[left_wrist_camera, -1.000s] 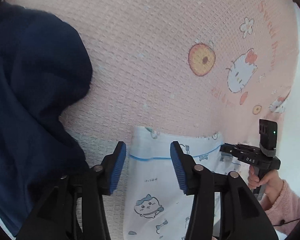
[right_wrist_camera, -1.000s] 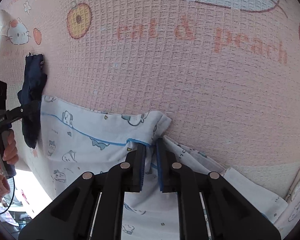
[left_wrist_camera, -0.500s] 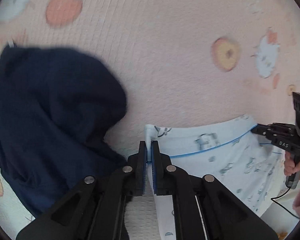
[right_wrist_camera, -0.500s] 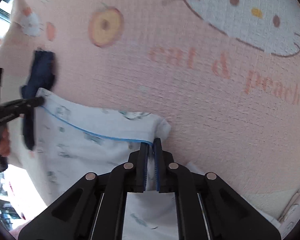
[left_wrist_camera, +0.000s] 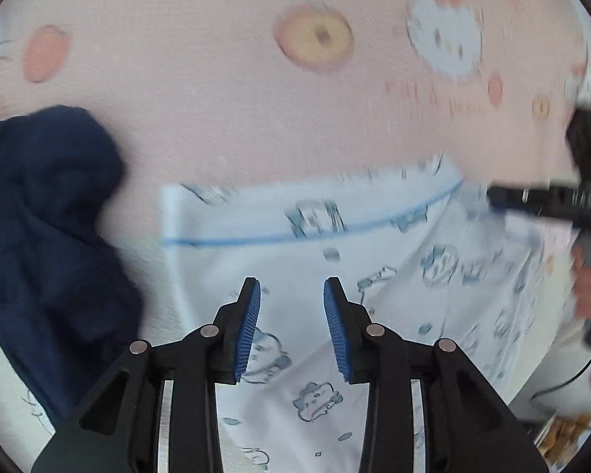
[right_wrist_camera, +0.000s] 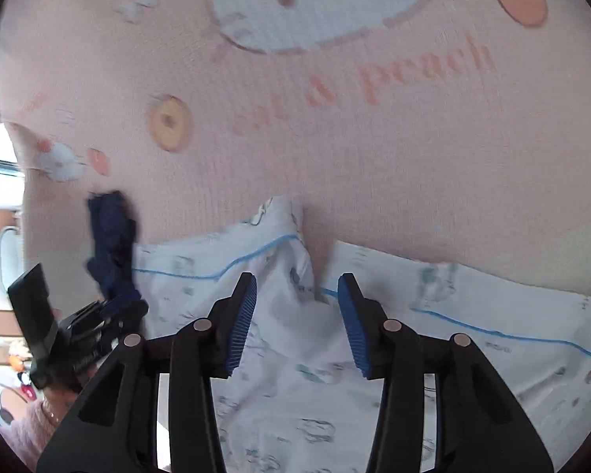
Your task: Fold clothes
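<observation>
Both grippers released over the white garment, mid-fold.

Left wrist view: my left gripper (left_wrist_camera: pixel 291 317) hangs wide apart, holding nothing, over the garment (left_wrist_camera: pixel 335 244), which lies on the pink blanket (left_wrist_camera: pixel 216 98) beside a navy garment (left_wrist_camera: pixel 47 216). Right wrist view: my right gripper (right_wrist_camera: pixel 295 315) is likewise spread, straddling a raised fold. I judge that regripping an edge comes next.
</observation>
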### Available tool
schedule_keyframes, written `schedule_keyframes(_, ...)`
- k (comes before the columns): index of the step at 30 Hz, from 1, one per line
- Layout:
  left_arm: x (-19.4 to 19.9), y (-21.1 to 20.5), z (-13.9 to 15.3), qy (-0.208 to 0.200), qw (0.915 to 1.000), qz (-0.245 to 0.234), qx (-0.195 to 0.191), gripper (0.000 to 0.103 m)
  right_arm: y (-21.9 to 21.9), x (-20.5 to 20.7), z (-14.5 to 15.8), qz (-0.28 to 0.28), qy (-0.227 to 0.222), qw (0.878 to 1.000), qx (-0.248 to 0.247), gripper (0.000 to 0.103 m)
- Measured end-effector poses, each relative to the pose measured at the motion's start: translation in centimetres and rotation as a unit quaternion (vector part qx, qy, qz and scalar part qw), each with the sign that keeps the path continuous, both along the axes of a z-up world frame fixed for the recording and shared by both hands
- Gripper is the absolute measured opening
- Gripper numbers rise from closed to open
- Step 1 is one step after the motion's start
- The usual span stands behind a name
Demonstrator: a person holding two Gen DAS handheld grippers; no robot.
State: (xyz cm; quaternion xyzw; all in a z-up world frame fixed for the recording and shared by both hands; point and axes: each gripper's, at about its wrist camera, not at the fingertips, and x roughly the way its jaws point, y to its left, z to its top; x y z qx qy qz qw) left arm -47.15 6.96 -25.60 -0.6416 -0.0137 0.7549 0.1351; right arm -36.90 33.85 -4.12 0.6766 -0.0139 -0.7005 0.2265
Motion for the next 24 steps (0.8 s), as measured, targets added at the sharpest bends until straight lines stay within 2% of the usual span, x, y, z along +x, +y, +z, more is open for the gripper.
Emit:
schedule_keyframes(2, -0.6, 1.0, -1.6, -0.012, 0.9994, -0.005, -0.031, 0.035, 0.0, -0.5, 0.8, 0.021, 0.029, 0.999, 0.04, 0.045)
schedule_keyframes(3, -1.3, 0.8, -2.0, -0.012, 0.9989, 0.011, -0.044, 0.035, 0.1, -0.5, 1.6, 0.03, 0.051, 0.997, 0.051, 0.045)
schedule_keyframes(5, -2.5, -0.1, -1.6, -0.008, 0.9984, 0.046, -0.032, 0.035, 1.4, -0.2, 2.2, 0.026, 0.066, 0.996, 0.057, 0.045)
schedule_keyframes(8, -3.3, -1.8, -0.9, 0.002, 0.996, 0.076, -0.049, 0.035, -0.5, 1.4, -0.1, 0.022, 0.043, 0.996, 0.076, 0.045)
schedule_keyframes(11, -4.0, -3.5, -0.3, 0.011, 0.9923, 0.105, -0.065, 0.036, -0.3, 1.2, 1.0, 0.033, 0.035, 0.997, 0.055, 0.045)
schedule_keyframes(15, -4.9, -5.8, 0.4, 0.023, 0.9857, 0.143, -0.086, 0.036, -3.5, -0.4, 1.2, 0.052, 0.046, 0.997, 0.04, 0.047)
schedule_keyframes(19, -4.9, -7.9, 0.2, 0.029, 0.9827, 0.159, -0.09, 0.036, -8.2, -1.2, -2.8, 0.062, 0.014, 0.997, 0.053, 0.047)
schedule_keyframes(21, -5.1, -9.4, 0.3, 0.036, 0.9821, 0.162, -0.089, 0.036, -9.7, -1.6, -4.2, 0.068, -0.002, 0.996, 0.05, 0.039)
schedule_keyframes(23, -5.3, -11.5, 0.1, 0.035, 0.9836, 0.158, -0.081, 0.035, -9.7, -2.2, -4.3, 0.065, -0.006, 0.997, 0.032, 0.01)
schedule_keyframes(24, -5.8, -12.4, -0.2, 0.026, 0.986, 0.146, -0.077, 0.027, -9.6, -2.6, -4.2, 0.062, -0.01, 0.998, 0.021, 0.009)
